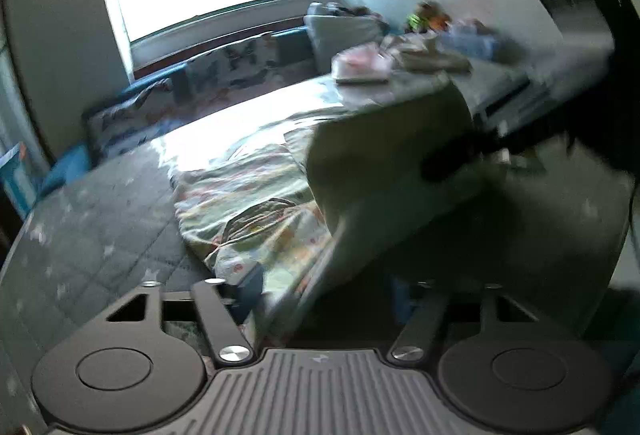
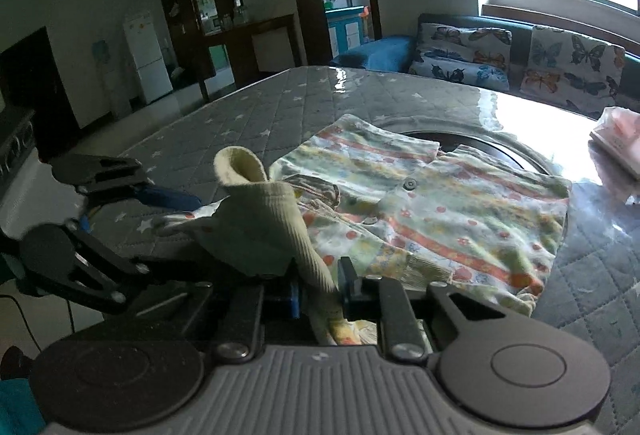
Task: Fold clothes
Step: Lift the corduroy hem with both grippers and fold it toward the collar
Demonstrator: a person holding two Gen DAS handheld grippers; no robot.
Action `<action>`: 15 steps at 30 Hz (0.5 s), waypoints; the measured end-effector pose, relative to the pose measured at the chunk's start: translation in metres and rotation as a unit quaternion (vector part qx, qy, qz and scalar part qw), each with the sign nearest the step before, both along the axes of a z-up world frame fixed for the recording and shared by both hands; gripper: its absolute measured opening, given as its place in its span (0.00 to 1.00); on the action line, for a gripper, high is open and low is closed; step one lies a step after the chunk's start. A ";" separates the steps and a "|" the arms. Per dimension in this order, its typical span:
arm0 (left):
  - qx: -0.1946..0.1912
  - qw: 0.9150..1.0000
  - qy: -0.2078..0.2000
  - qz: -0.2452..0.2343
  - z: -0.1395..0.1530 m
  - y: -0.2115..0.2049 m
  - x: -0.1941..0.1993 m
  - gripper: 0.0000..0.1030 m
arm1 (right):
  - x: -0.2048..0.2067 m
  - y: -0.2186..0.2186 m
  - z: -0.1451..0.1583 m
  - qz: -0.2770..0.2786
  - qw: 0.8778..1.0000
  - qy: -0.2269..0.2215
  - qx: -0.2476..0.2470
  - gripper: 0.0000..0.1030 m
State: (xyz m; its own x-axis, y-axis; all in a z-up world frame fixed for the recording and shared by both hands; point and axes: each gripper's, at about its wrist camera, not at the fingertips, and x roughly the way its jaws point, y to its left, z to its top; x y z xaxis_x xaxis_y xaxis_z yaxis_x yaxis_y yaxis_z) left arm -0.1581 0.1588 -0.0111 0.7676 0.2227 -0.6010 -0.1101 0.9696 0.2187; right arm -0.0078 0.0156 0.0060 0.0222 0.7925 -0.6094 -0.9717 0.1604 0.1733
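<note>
1. Note the left tool [image 2: 200, 235] at the left edge of the right wrist view: released, jaws part-spread, no pad seen pressing on cloth. Judge it as standing by to take the raised fabric.
2. Locate the ribbed cream sleeve [image 2: 272, 231] just beside it, lifted clear of the counter [image 2: 248, 115] and curling over at its cuff. Read the lift as preparation for folding the sleeve across the body.
3. Check the right tool [image 2: 320, 295]: clenched on the lower run of that sleeve, which keeps it raised.
4. Find the patterned shirt [image 2: 440, 211] lying flat, buttons up, partly over a dark round ring [image 2: 480, 143]; cannot tell what the ring is.
5. Treat the pink pile [image 2: 618, 139] at the far right as probably finished folds; cut off by the frame edge.
6. Expect little from the left wrist view: heavy blur, right tool a dark smear, sleeve edge hiding the left tool's fingertips.
</note>
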 end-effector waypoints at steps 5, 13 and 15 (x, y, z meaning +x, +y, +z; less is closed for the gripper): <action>0.007 1.000 0.016 -0.012 -0.010 0.004 -0.002 0.13 | -0.006 -0.008 -0.001 -0.005 1.000 -0.002 0.010 0.11; -0.025 0.999 -0.019 -0.029 0.009 -0.005 -0.027 0.07 | -0.019 -0.032 0.014 0.006 0.999 -0.014 0.037 0.09; -0.039 0.998 -0.023 -0.036 0.016 -0.011 -0.038 0.07 | -0.026 -0.041 0.020 0.018 0.999 -0.016 0.038 0.09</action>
State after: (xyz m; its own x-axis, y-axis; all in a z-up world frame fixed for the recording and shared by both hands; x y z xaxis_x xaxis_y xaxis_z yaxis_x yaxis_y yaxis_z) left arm -0.1957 0.1479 0.0051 0.8069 0.1202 -0.5783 -0.0484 0.9892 0.1381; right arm -0.0335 -0.0258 0.0255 0.0124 0.8369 -0.5473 -0.9819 0.1137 0.1517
